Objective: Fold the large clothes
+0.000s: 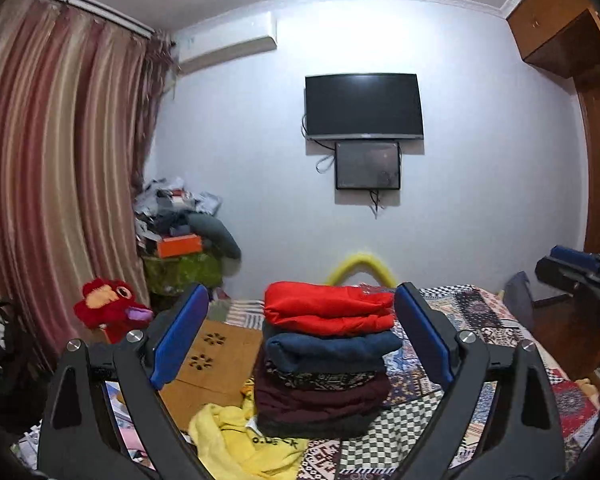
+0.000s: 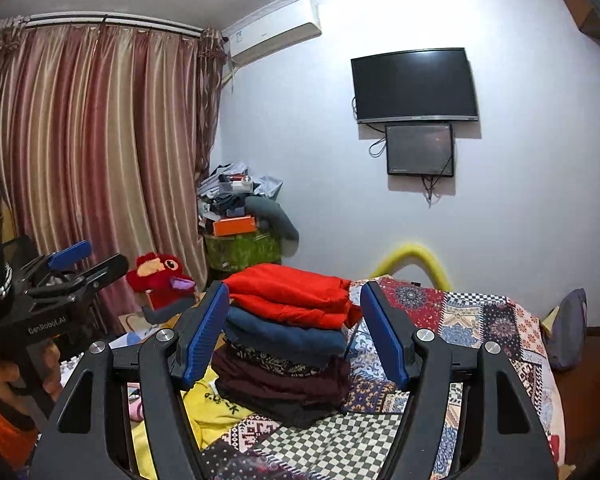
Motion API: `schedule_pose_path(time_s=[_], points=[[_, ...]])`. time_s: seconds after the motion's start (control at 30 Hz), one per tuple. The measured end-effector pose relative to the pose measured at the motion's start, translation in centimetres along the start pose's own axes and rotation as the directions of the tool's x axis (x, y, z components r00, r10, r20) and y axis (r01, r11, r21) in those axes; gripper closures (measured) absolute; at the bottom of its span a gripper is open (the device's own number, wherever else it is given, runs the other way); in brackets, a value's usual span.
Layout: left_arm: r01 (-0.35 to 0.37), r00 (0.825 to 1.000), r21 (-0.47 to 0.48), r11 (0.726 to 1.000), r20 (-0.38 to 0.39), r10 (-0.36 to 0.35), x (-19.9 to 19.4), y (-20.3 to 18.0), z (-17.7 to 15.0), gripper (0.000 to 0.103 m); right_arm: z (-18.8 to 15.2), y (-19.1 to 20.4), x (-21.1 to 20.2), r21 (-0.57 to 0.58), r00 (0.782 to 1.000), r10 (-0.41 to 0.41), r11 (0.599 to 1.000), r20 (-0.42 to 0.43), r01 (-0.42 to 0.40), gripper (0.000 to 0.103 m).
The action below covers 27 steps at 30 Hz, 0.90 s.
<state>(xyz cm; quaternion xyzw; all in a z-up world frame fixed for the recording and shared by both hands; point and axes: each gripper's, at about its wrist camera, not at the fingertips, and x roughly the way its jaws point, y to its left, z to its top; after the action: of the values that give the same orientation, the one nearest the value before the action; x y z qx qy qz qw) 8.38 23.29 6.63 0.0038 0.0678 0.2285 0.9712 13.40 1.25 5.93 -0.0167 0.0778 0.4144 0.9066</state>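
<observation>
Left gripper (image 1: pixel 300 336): my jaws stand wide apart, blue pads facing each other, nothing held between them. The pads frame the stack ahead without touching it.
Right gripper (image 2: pixel 294 334): my jaws stand apart in the same way, nothing gripped, pads clear of the stack.
Stack of folded clothes (image 1: pixel 326 360): sits on the patchwork bedspread (image 1: pixel 480 312). Top layer is a red garment (image 1: pixel 328 308), under it a blue garment (image 1: pixel 332 350), then a patterned layer, then dark maroon and dark grey layers at the bottom.
Yellow garment (image 1: pixel 240 436): lies unfolded and crumpled on the bed, touching the near-left foot of the stack.
Left view only: the brown wardrobe (image 1: pixel 596 120) on the right, a tan board with cut-out flower shapes (image 1: pixel 216 356) left of the stack, and my right gripper seen from the side at the right edge (image 1: pixel 580 276).
Right view only: my left gripper from the side at the left edge (image 2: pixel 88 264), with printed lettering on its body, and a grey-purple cushion (image 2: pixel 568 328) past the far right side of the bed.
Both views: striped curtain (image 2: pixel 100 152), air conditioner (image 2: pixel 276 36), wall television (image 2: pixel 414 84) with a smaller screen (image 2: pixel 420 150) just below it, red plush toy (image 2: pixel 160 280), cluttered pile in the corner (image 2: pixel 240 208), yellow curved tube (image 2: pixel 416 258) behind the bed.
</observation>
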Motion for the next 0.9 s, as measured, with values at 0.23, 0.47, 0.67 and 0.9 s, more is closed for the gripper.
schedule_pose_path(time_s=[0.23,0.47,0.67,0.9], points=[[0.023,0.999,0.007,1.000,-0.047,-0.023,0.8,-0.4,-0.9,0.007,-0.9,-0.8,0.3,0.025,1.000,-0.002,1.000,-0.022,0.003,0.037],[0.059,0.973,-0.081,0.995,-0.220,-0.076,11.9,0.2,0.1,0.001,-1.6,-1.9,4.1,0.043,0.998,-0.016,0.999,-0.063,0.019,0.031],[-0.016,0.914,-0.311,0.950,-0.391,-0.112,25.9,3.6,-0.8,0.001,-2.0,-5.3,13.5,0.091,0.981,-0.030,0.995,-0.192,0.048,0.031],[-0.109,0.803,-0.512,0.852,-0.550,-0.228,37.6,6.4,-5.7,0.021,-4.5,-11.0,24.5,0.289,0.937,0.056,0.956,-0.345,0.049,0.031]])
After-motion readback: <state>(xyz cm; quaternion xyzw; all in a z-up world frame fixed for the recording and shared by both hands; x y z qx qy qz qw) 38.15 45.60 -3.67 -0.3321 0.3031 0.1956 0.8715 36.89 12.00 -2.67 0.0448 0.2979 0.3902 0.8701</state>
